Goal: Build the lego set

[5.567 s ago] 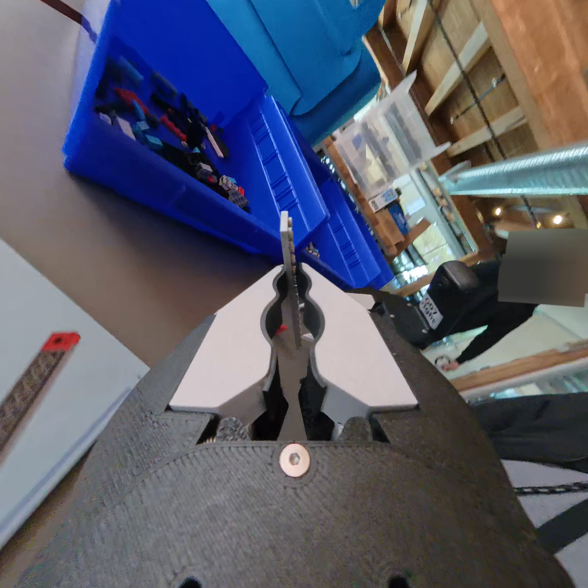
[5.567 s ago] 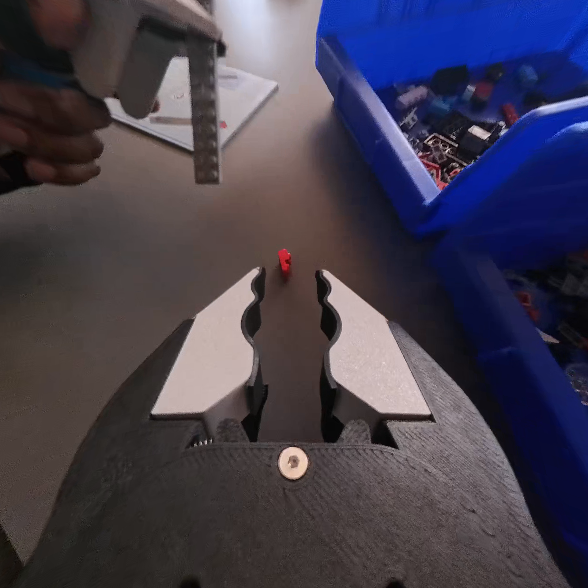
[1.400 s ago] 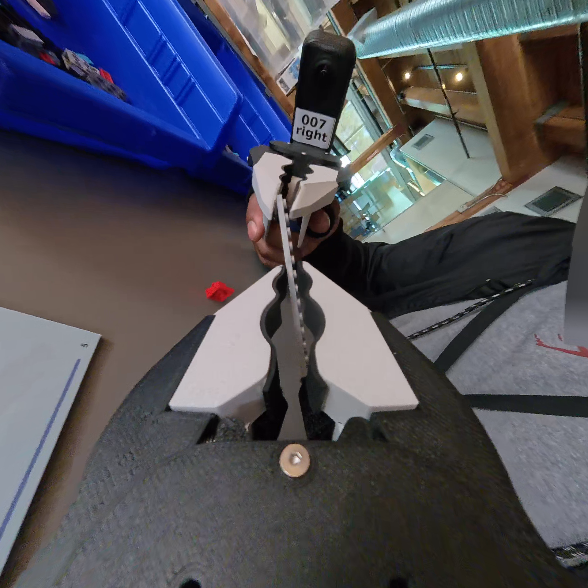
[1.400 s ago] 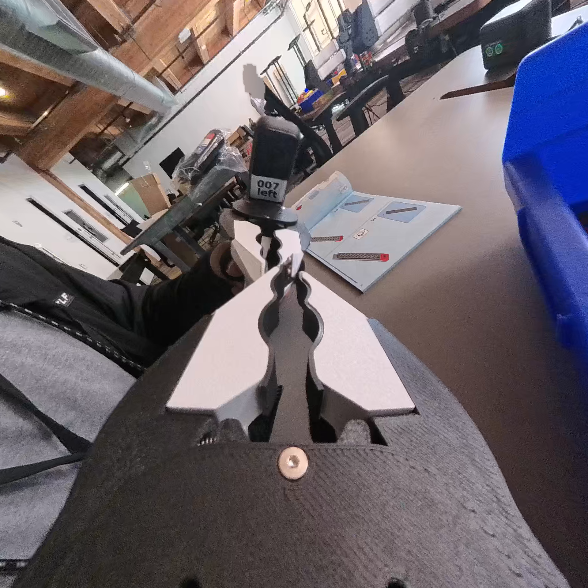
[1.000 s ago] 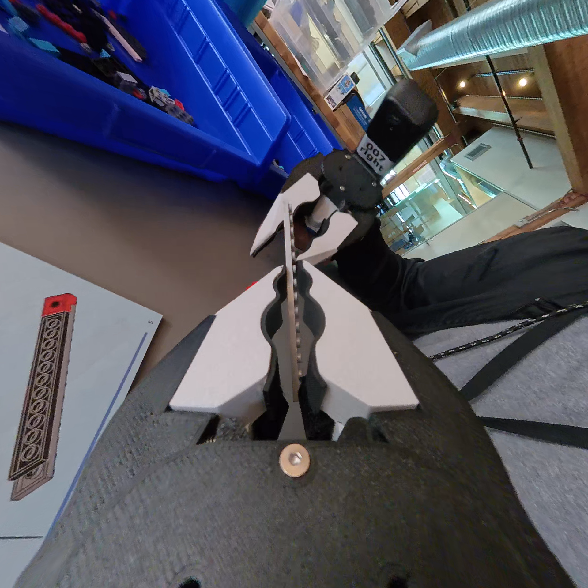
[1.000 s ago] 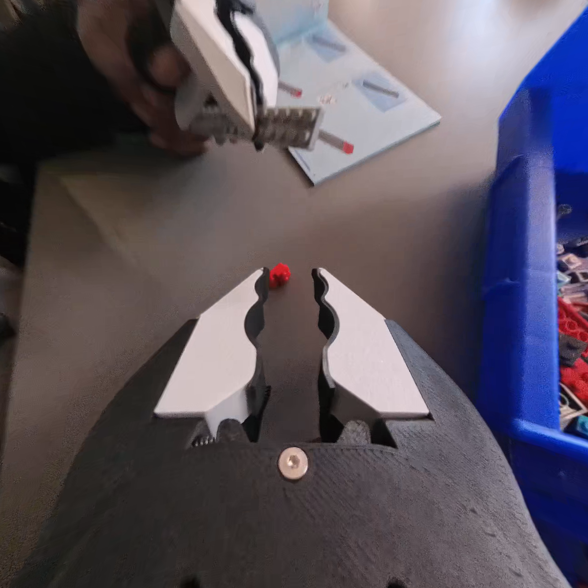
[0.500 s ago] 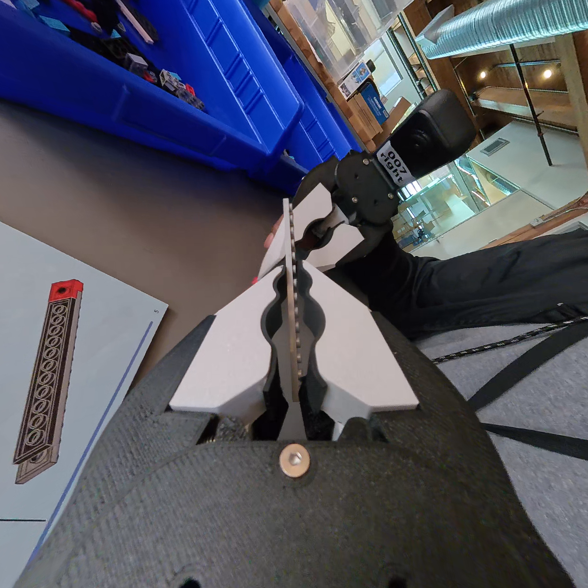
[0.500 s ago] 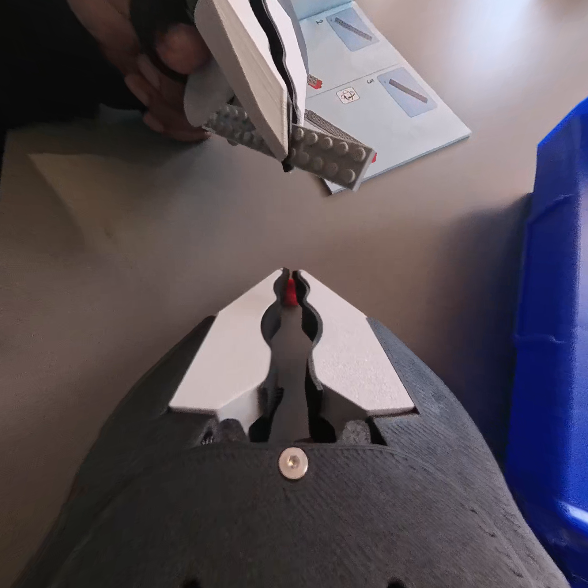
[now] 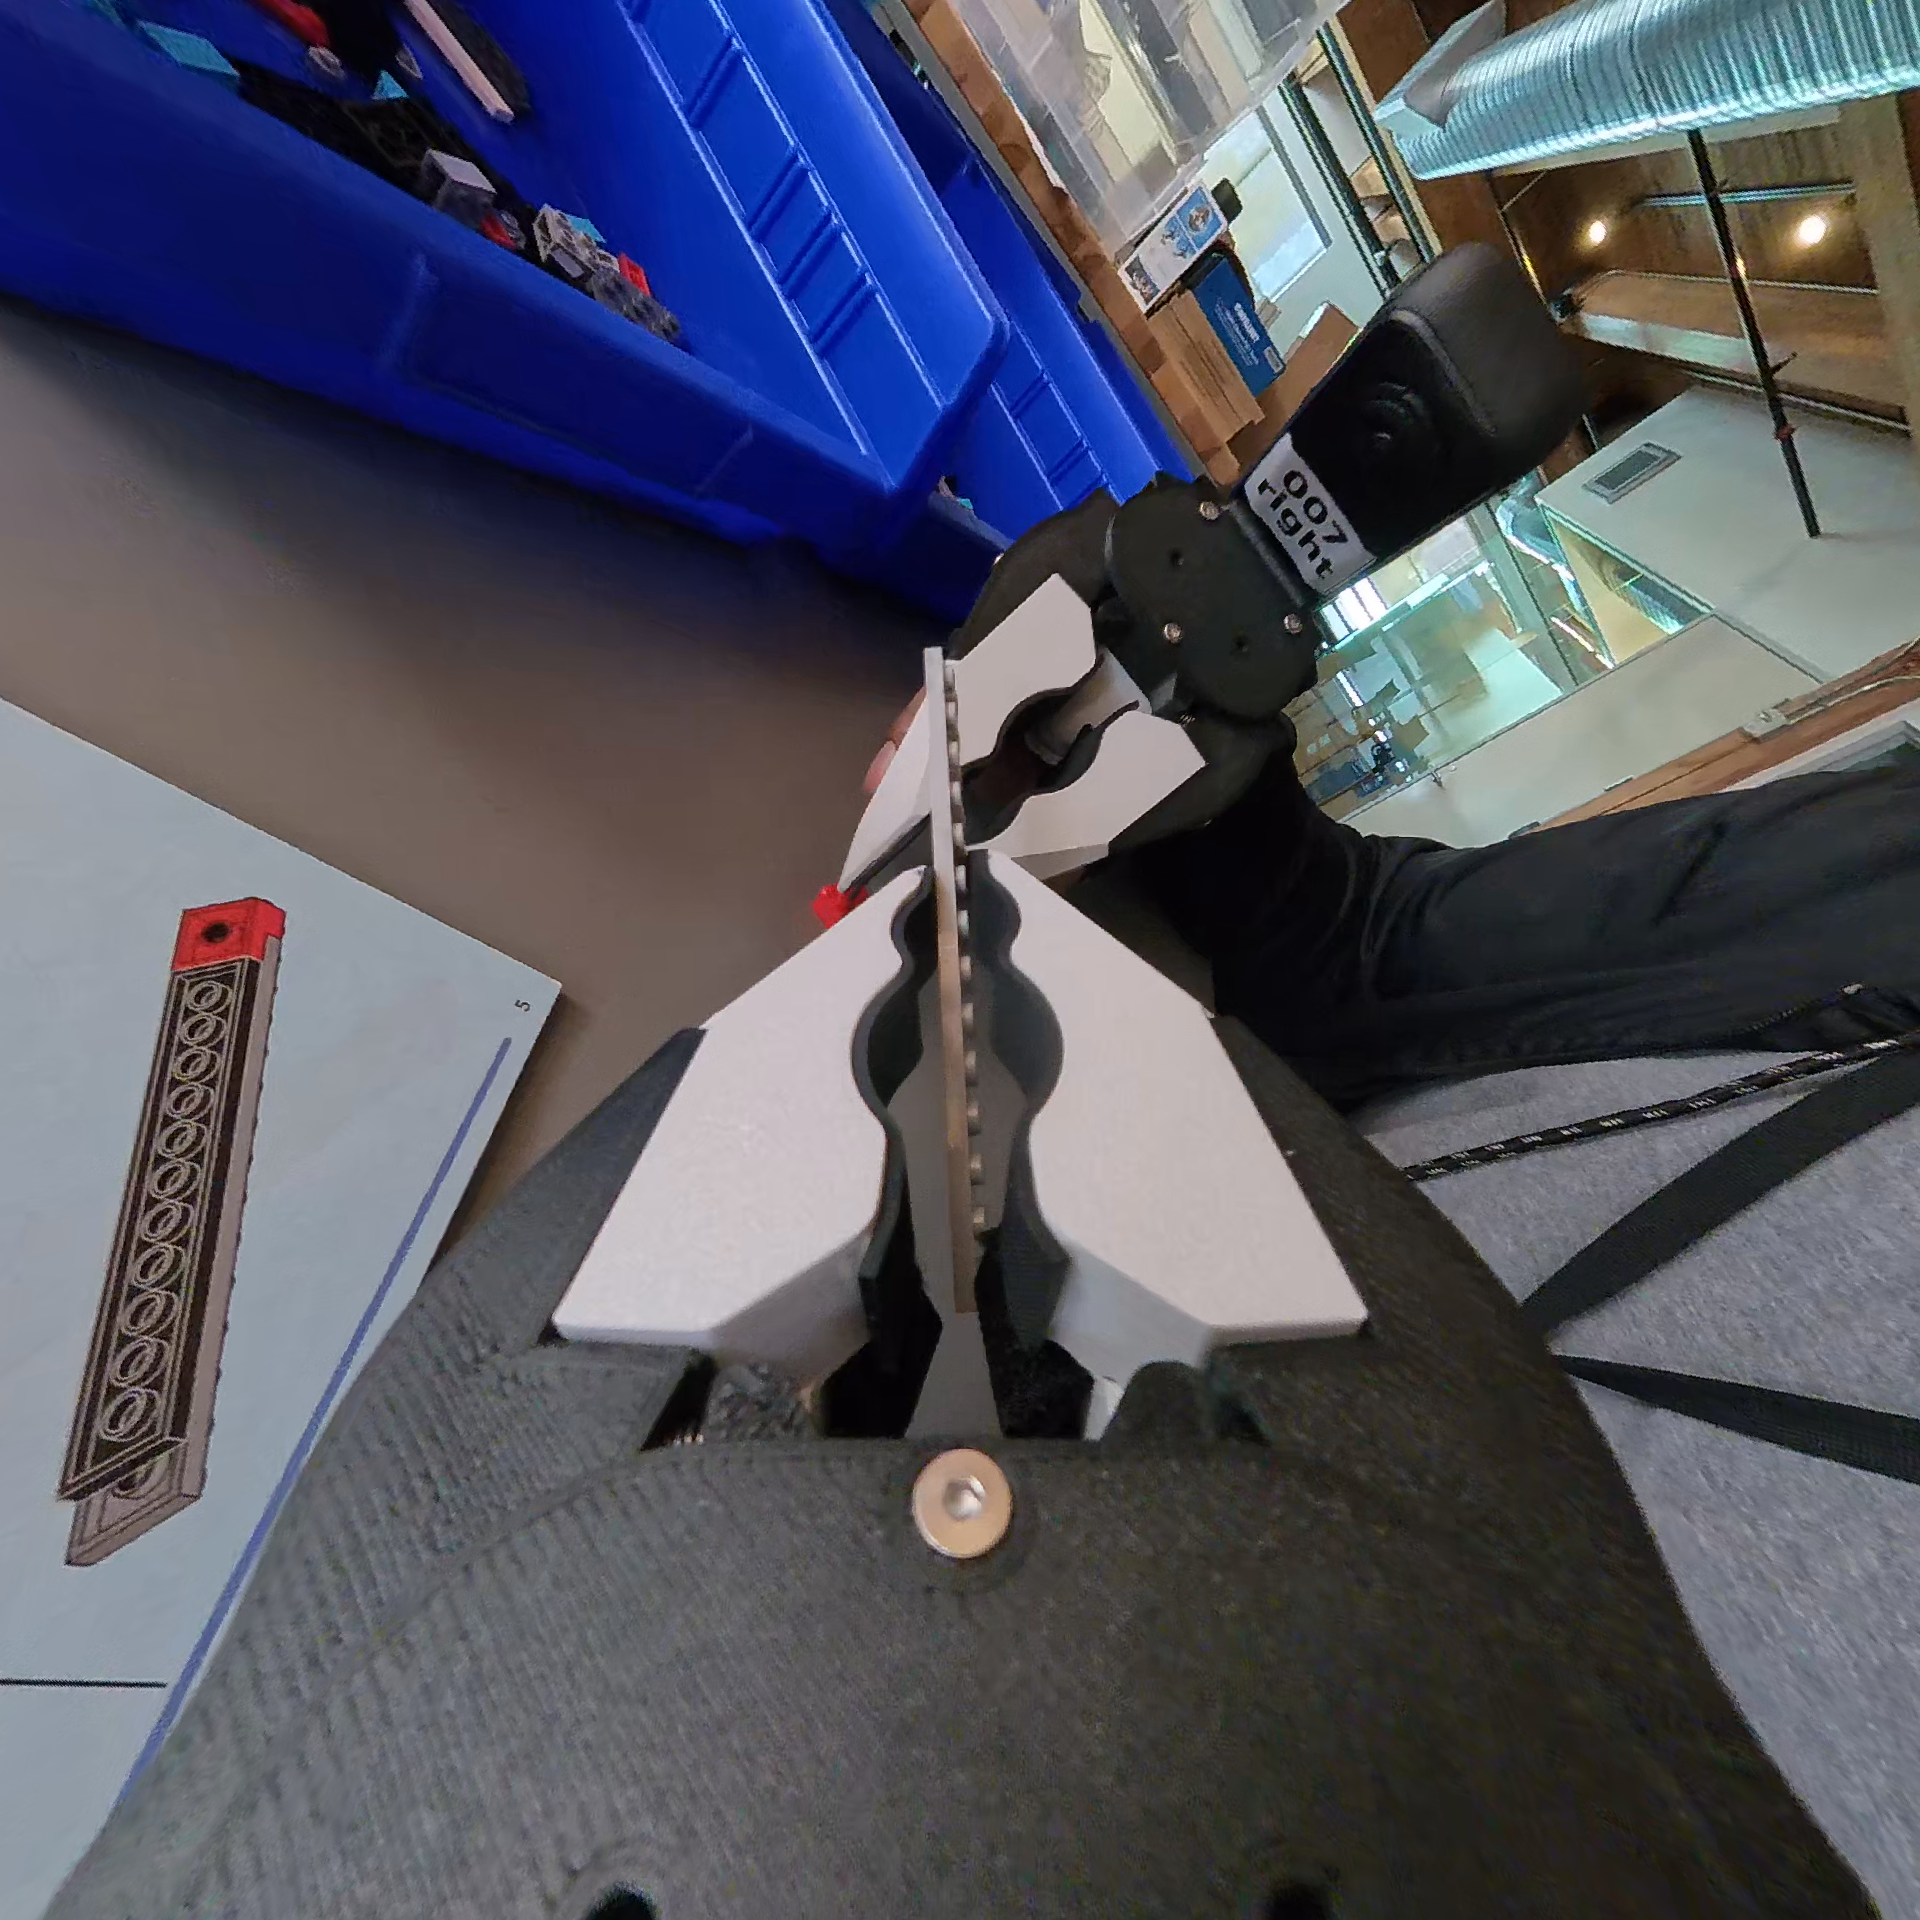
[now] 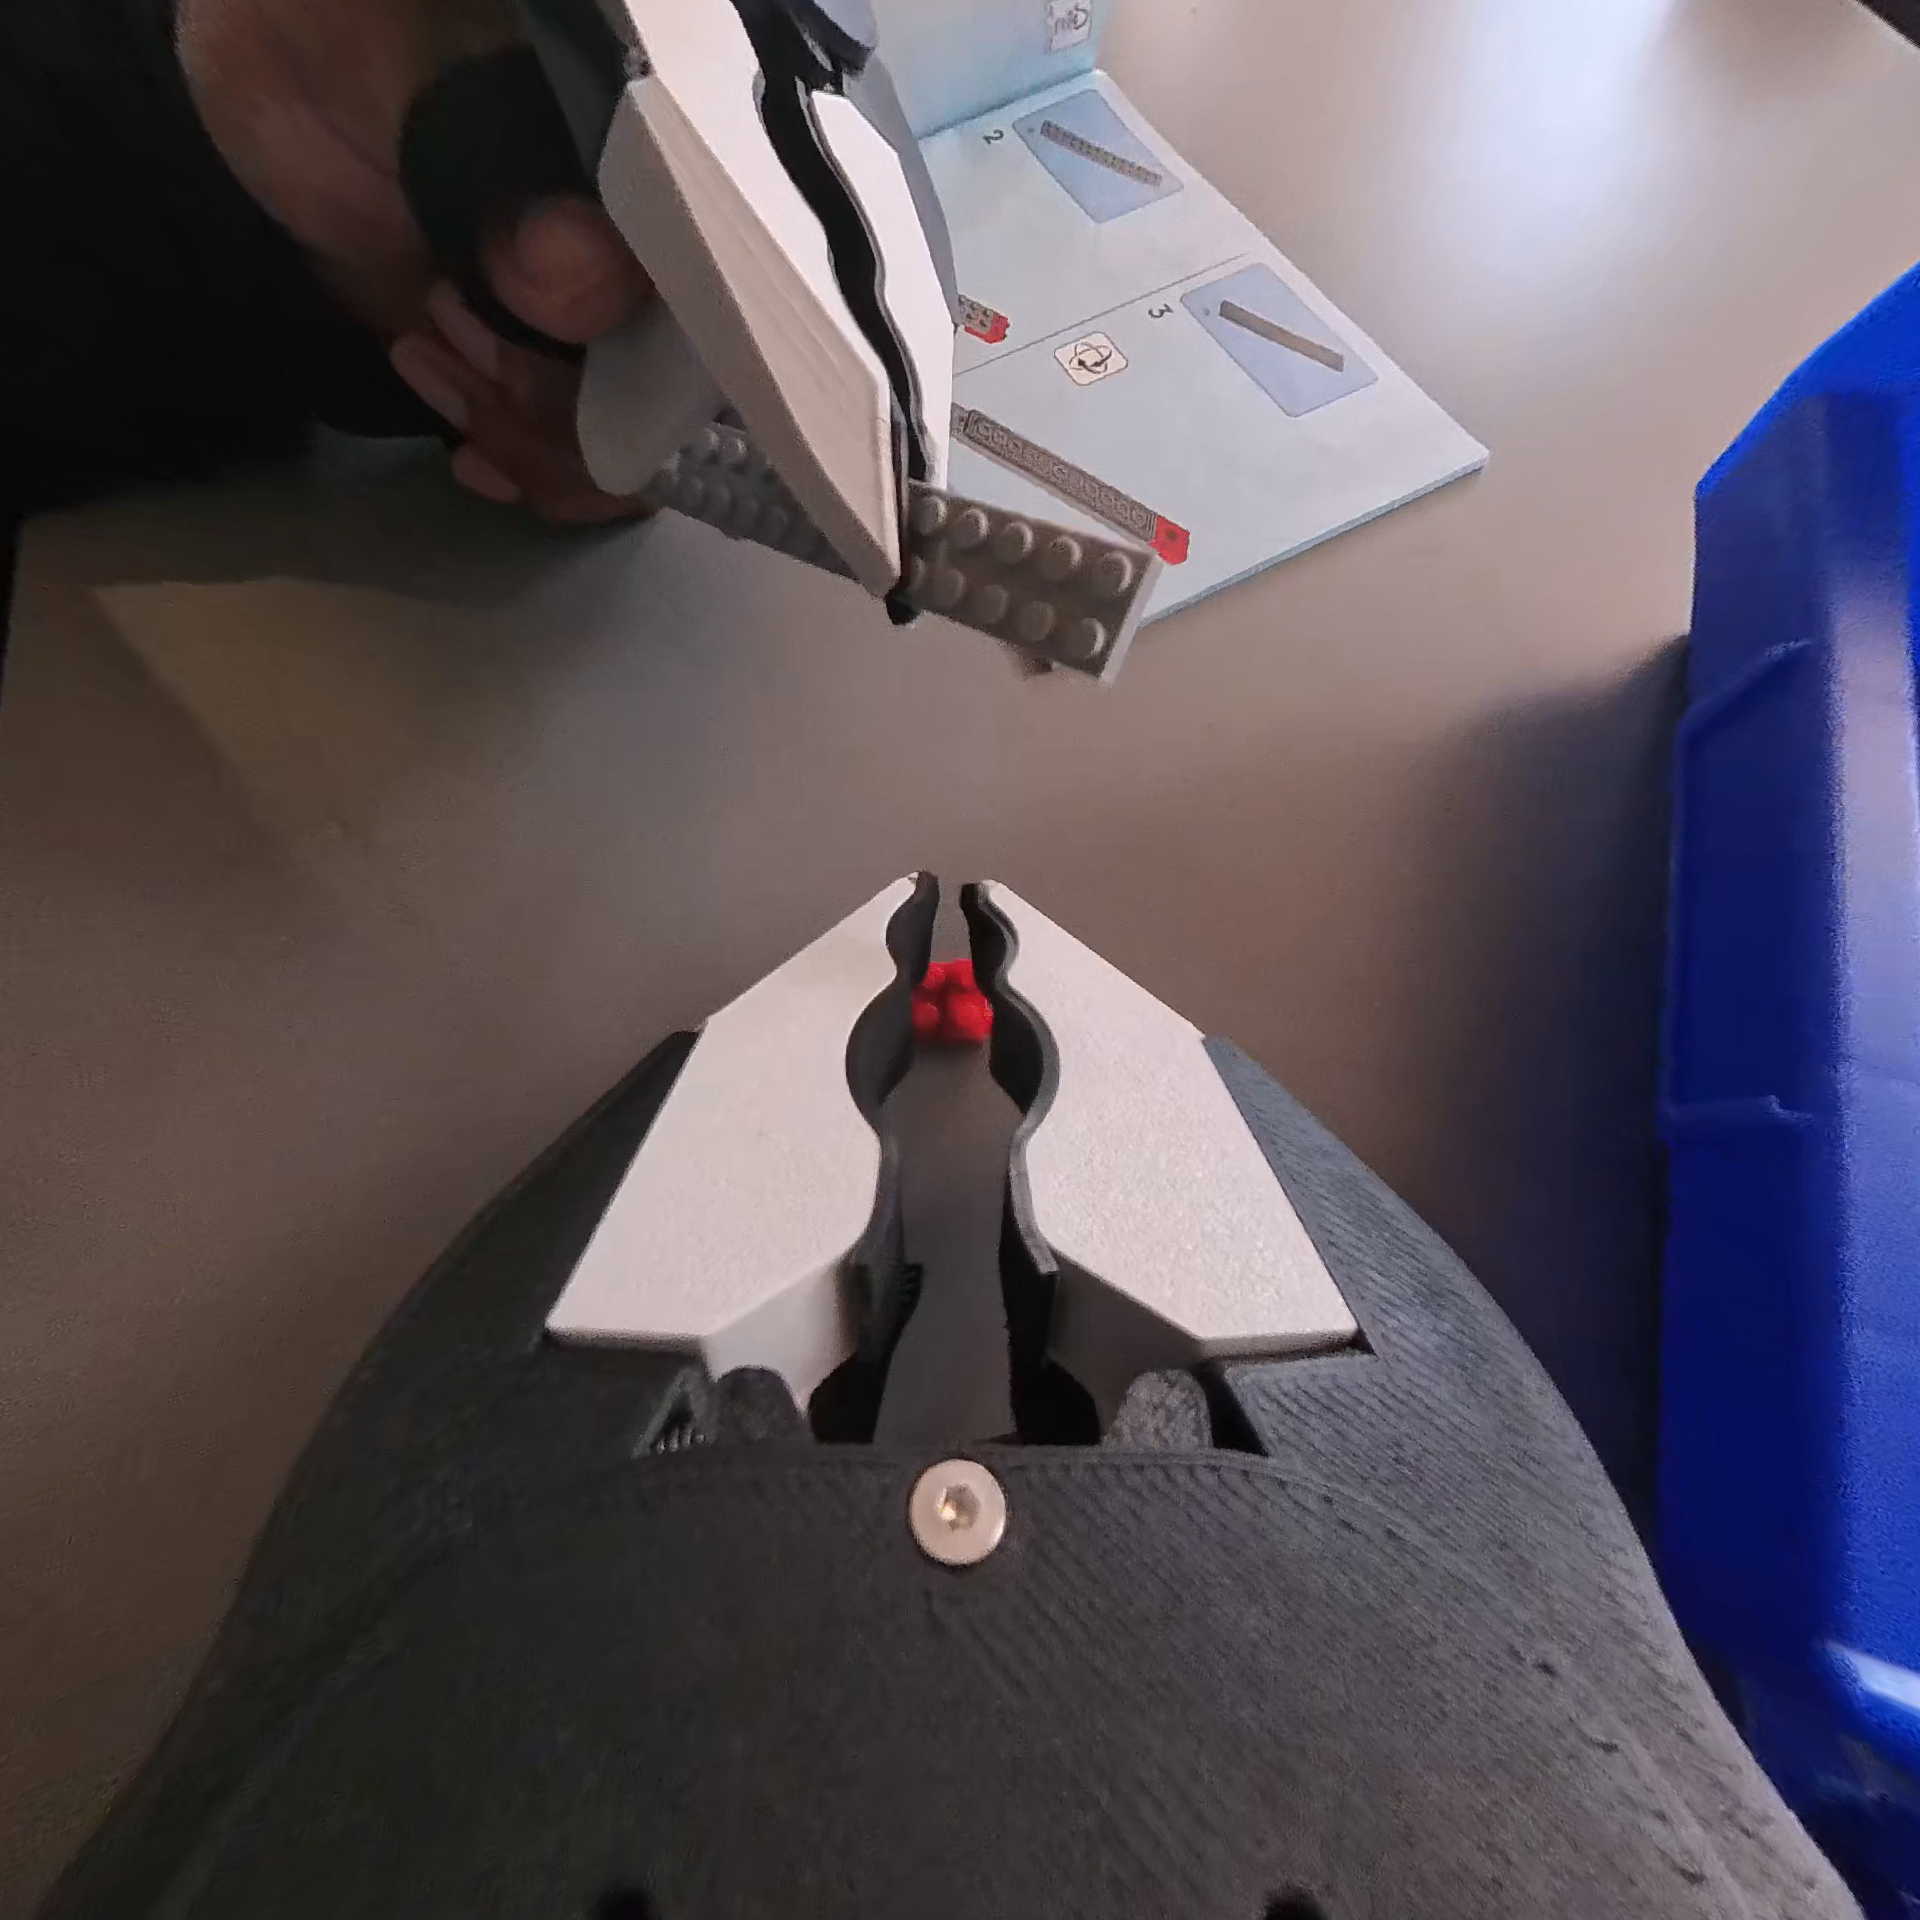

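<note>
My right gripper (image 10: 948, 885), jaws clamped on the red brick (image 10: 948, 1013), sat just below the grey plate (image 10: 1023, 592), whose long axis ran crosswise, clamped in my left gripper (image 10: 894, 561).

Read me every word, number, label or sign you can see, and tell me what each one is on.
I don't read writing out; these things bear it:
White label on the black camera: printed, legible.
Instruction booklet: step numbers and a round symbol.
Booklet page corner: one small number.
Shelf boxes: too small to read.
</note>
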### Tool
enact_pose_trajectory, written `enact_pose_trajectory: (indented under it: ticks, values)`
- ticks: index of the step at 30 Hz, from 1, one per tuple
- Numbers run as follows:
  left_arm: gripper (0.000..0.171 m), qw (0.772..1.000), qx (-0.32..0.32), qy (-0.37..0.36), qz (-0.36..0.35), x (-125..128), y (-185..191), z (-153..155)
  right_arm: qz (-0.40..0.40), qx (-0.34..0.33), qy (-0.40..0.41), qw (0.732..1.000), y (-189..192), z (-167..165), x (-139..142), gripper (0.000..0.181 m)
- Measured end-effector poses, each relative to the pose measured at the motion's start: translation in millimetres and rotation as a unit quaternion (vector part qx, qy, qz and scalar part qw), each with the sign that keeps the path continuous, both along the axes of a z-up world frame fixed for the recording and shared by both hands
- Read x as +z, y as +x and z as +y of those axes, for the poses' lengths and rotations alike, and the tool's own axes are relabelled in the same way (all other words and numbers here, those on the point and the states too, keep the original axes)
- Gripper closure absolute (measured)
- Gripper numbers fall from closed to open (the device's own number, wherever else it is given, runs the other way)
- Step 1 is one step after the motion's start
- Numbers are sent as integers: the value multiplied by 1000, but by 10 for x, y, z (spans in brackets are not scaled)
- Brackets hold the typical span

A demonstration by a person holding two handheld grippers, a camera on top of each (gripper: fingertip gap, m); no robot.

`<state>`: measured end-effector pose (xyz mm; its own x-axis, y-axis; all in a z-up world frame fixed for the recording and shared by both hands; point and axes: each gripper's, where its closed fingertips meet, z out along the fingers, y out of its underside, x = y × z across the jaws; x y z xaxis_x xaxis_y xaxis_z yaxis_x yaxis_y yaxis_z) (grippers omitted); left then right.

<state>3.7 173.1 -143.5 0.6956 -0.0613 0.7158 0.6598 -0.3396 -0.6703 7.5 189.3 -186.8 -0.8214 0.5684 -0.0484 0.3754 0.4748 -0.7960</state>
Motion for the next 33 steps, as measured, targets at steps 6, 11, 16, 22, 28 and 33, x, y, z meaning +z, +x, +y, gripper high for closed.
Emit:
enact_pose_trajectory:
  ticks: [6, 11, 16, 22, 28, 33]
  values:
    - [166, 1000, 1, -4, -17, -14, -12, -9, 5, -36, 9, 999, -58, 199, -15, 167]
    - [167, 997, -2, -43, -67, -104, 58, -58, -6, -38, 9, 999, -33, 251, -34, 157]
    - [166, 996, -12, -54, -76, -150, 103, -58, -19, -5, 43, 999, 81, 143, -144, 149]
    - [166, 996, -18, -55, -69, -157, 135, -41, -11, -31, 62, 998, 15, 105, -175, 160]
    - [166, 996, -12, -64, -61, -187, 130, -26, 55, -76, 6, 996, -167, 83, 78, 161]
    - [166, 996, -7, -55, -74, -163, 102, -39, 133, -83, 16, 987, -234, 85, 207, 161]
